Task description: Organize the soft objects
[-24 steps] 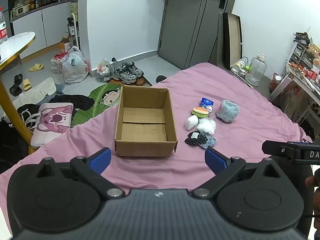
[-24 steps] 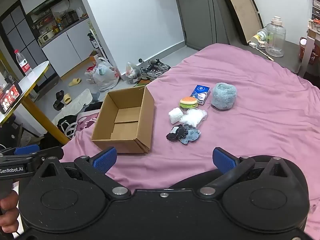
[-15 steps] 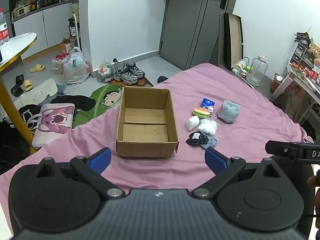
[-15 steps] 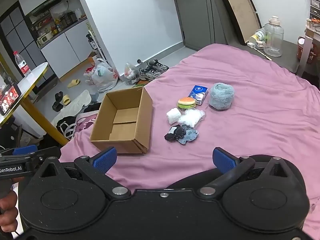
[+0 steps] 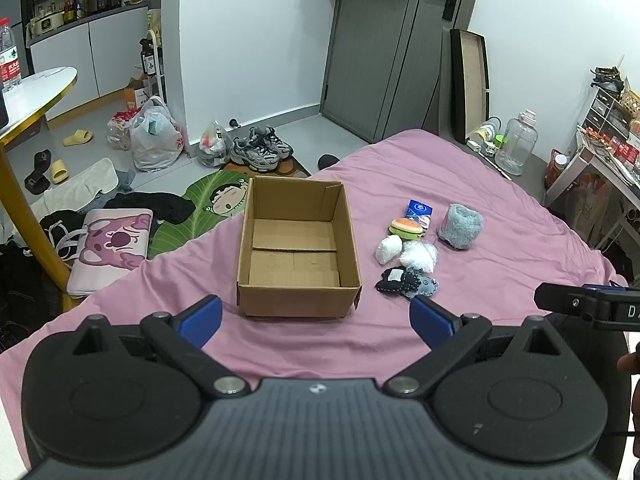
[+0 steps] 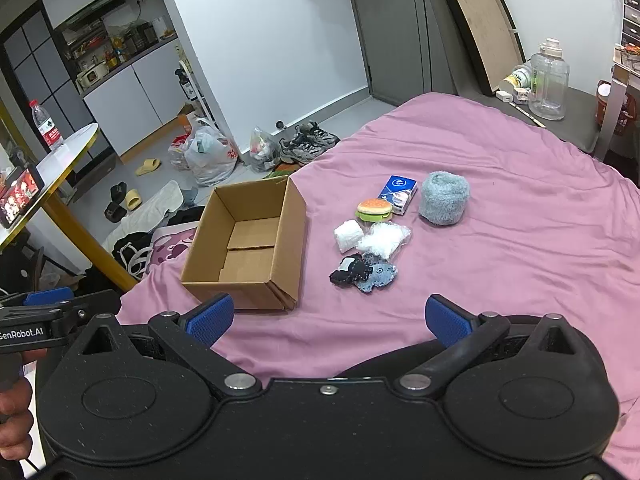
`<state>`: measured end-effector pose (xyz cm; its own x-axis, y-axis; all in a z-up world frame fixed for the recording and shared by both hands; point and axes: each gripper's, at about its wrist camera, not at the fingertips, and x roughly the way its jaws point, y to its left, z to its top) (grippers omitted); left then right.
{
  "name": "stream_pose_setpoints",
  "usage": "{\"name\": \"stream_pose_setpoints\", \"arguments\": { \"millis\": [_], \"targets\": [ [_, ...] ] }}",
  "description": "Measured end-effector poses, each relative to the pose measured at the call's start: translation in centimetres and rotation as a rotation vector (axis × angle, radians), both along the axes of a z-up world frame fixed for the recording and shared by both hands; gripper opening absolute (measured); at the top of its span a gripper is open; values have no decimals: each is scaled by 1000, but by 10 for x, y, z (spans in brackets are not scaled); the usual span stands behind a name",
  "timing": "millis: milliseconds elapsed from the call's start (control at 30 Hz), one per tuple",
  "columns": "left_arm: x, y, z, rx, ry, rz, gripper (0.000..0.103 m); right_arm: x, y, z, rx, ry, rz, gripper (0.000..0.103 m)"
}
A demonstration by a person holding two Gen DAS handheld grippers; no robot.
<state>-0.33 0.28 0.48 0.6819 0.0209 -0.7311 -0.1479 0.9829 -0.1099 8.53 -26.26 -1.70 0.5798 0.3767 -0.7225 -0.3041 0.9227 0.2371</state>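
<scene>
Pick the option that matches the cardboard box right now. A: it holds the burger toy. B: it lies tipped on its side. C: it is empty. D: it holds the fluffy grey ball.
C: the cardboard box stands upright showing only its bare floor, while the soft items lie beside it on the pink sheet.

We look forward and down along each gripper's fingers from the near edge of the pink bed (image 5: 500, 208). Our left view faces the open cardboard box (image 5: 298, 248) head-on; our right view sits further right and sees it (image 6: 250, 244) angled, at left. Both share the box, the cluster of soft objects (image 5: 416, 246) and the cluttered far floor.
</scene>
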Motion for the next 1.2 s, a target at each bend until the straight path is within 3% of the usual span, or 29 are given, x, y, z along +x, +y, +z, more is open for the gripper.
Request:
{"name": "stream_pose_setpoints", "arguments": {
  "millis": [1200],
  "targets": [
    [-1, 1, 7, 1, -12, 9, 99, -2, -1, 2, 5, -9, 7, 103]
  ]
}}
